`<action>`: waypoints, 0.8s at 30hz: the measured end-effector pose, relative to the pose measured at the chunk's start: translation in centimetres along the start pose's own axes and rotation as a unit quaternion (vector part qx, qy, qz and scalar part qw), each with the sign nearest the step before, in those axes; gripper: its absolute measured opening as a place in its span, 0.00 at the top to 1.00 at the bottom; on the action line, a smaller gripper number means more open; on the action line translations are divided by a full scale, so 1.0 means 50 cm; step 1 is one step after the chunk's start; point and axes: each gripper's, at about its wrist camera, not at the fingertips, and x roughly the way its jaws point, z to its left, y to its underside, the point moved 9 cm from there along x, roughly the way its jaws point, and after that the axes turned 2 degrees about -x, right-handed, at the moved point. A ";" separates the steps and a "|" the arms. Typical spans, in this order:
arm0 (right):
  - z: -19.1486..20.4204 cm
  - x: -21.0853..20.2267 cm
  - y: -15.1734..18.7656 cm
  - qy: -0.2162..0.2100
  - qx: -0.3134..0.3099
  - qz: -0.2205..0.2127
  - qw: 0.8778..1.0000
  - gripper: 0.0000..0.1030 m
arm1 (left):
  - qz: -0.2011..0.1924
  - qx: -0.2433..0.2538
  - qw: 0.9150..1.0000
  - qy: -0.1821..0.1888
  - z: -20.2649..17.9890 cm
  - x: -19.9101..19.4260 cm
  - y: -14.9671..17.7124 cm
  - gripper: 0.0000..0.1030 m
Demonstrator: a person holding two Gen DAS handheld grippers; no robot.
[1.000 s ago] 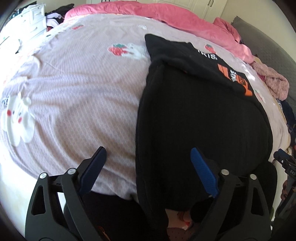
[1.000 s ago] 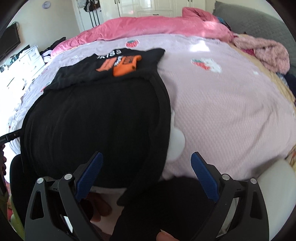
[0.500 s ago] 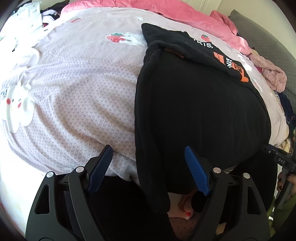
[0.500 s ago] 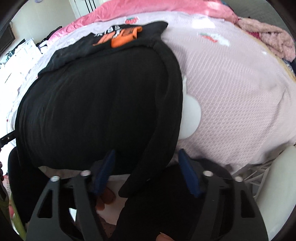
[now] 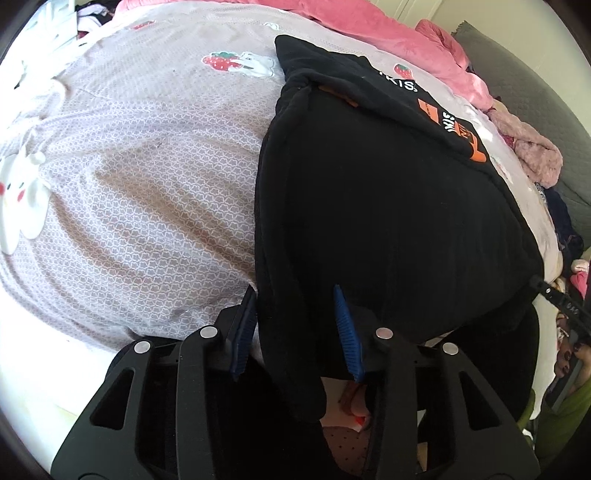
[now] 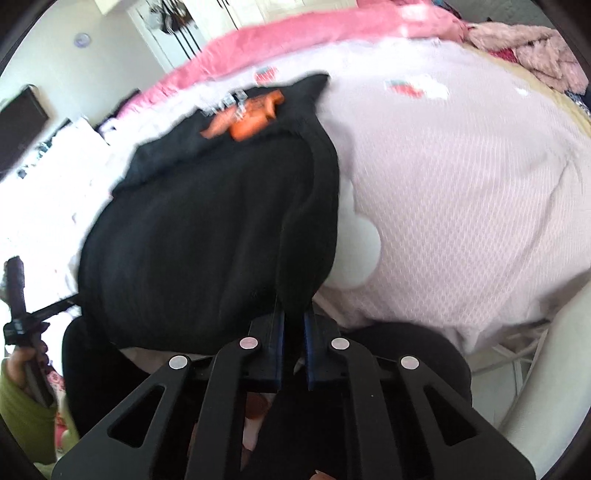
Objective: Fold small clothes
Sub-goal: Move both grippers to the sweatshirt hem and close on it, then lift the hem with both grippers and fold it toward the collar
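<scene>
A black garment (image 5: 388, 206) with orange print (image 5: 476, 147) lies spread on the lilac bed cover (image 5: 147, 166), its top part folded back. My left gripper (image 5: 295, 306) straddles the garment's near left edge. Its jaws are closing, with the black hem between the blue pads (image 5: 243, 332), which do not pinch it. In the right wrist view the same black garment (image 6: 207, 229) fills the middle. My right gripper (image 6: 294, 317) is shut on its near right edge, and the fabric rises from between the pads.
A pink duvet (image 5: 369, 26) is bunched along the far side of the bed. A fluffy pink garment (image 6: 535, 48) lies at the far right by a grey headboard (image 5: 535, 92). A white rounded object (image 6: 554, 369) stands at the bed's near right corner.
Both grippers have narrowed around the garment's near corners. The right one went from wide open to shut on the hem and lifted it a little. The left one drew in about halfway.
</scene>
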 end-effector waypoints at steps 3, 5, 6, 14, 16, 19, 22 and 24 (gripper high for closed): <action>0.013 -0.022 -0.028 -0.015 -0.005 -0.020 1.000 0.93 | 0.005 -0.008 1.000 0.005 0.004 0.004 0.005 0.69; 0.020 -0.030 -0.040 -0.024 -0.005 -0.027 0.999 0.93 | -0.001 -0.006 1.000 -0.004 0.005 -0.002 0.002 0.88; 0.024 -0.035 -0.049 -0.029 -0.007 -0.032 0.999 0.93 | -0.003 -0.007 1.000 0.001 0.005 -0.008 0.000 0.91; 0.031 -0.072 -0.105 -0.059 0.002 -0.070 0.996 0.93 | -0.042 -0.021 0.998 0.047 -0.008 -0.091 -0.036 0.98; 0.028 -0.073 -0.128 -0.061 0.005 -0.081 0.995 0.93 | -0.057 -0.021 0.997 0.056 -0.015 -0.115 -0.057 0.98; 0.020 -0.077 -0.153 -0.064 0.009 -0.093 0.994 0.93 | -0.077 -0.024 0.994 0.070 -0.024 -0.137 -0.097 0.98; 0.014 -0.071 -0.185 -0.059 0.007 -0.104 0.993 0.93 | -0.099 -0.020 0.992 0.070 -0.038 -0.144 -0.152 0.98; 0.012 -0.066 -0.210 -0.056 0.005 -0.113 0.992 0.93 | -0.107 -0.020 0.992 0.070 -0.044 -0.144 -0.185 0.98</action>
